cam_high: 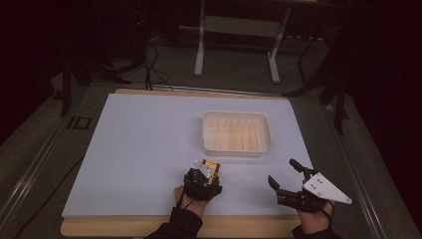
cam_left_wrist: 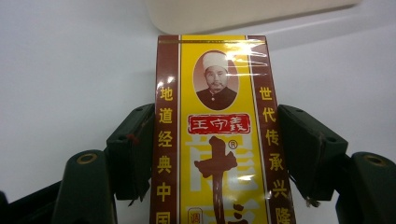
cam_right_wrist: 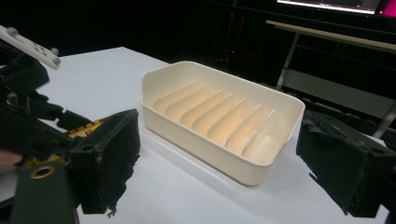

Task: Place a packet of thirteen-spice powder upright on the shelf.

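While the left gripper (cam_high: 208,172) is sitting near the table's (cam_high: 149,144) front edge, its jaws are pressing on both long sides of a box (cam_left_wrist: 217,135), which is lying flat on the table between them. The box is yellow with maroon side bands, red and yellow Chinese lettering and a small portrait near its far end. In the left gripper view that far end is pointing toward the tray (cam_left_wrist: 243,14), stopping just short of the tray's near wall. From the high view the box (cam_high: 212,168) is lying just in front of the tray (cam_high: 238,148), toward its left corner, with a little bare table between them. The tray is cream, ribbed inside and empty. The right gripper (cam_high: 282,175) is resting in front of the tray and to its right, well apart from the box, its jaws spread wide with nothing between them. In the right gripper view the tray (cam_right_wrist: 210,144) is showing between those spread jaws.
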`<state>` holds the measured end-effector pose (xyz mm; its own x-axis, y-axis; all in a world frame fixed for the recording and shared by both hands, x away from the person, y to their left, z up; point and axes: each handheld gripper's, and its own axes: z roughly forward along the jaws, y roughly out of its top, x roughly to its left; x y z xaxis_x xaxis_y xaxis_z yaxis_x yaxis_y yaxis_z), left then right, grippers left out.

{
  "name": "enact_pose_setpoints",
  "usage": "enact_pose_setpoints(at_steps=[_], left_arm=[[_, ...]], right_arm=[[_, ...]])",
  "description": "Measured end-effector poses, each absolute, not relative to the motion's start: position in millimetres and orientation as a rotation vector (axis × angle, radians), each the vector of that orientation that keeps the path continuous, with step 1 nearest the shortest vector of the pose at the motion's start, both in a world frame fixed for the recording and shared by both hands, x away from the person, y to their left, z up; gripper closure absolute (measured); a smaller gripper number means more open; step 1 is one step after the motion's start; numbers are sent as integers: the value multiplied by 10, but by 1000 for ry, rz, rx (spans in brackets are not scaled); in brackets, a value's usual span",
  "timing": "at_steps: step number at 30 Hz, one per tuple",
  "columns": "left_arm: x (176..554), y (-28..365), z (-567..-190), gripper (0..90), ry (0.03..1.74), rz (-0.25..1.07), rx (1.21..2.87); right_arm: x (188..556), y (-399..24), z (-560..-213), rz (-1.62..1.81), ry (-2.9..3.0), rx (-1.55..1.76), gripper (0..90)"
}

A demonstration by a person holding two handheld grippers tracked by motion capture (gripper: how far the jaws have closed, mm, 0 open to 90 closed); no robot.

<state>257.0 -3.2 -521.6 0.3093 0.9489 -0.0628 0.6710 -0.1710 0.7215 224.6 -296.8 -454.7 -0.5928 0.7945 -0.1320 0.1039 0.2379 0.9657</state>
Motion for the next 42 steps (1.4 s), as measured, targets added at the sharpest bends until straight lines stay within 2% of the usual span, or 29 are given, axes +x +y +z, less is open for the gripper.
enact_pose_setpoints(at_steps=[12, 18, 28, 42], left_arm=[[2510, 227, -5023, 332, 1239, 463, 1910], [2498, 307, -4952, 332, 1065, 470, 1943], [2468, 342, -4964, 334, 817, 385, 1954], [2457, 309, -4923, 334, 707, 351, 1861]], right_arm=[[2252, -2959, -4555, 1391, 1881, 826, 133], [2255, -2954, -4562, 1391, 1884, 835, 132], [2261, -2940, -4579, 1385, 1892, 842, 133], [2195, -2882, -4506, 1403, 1922, 850, 141]])
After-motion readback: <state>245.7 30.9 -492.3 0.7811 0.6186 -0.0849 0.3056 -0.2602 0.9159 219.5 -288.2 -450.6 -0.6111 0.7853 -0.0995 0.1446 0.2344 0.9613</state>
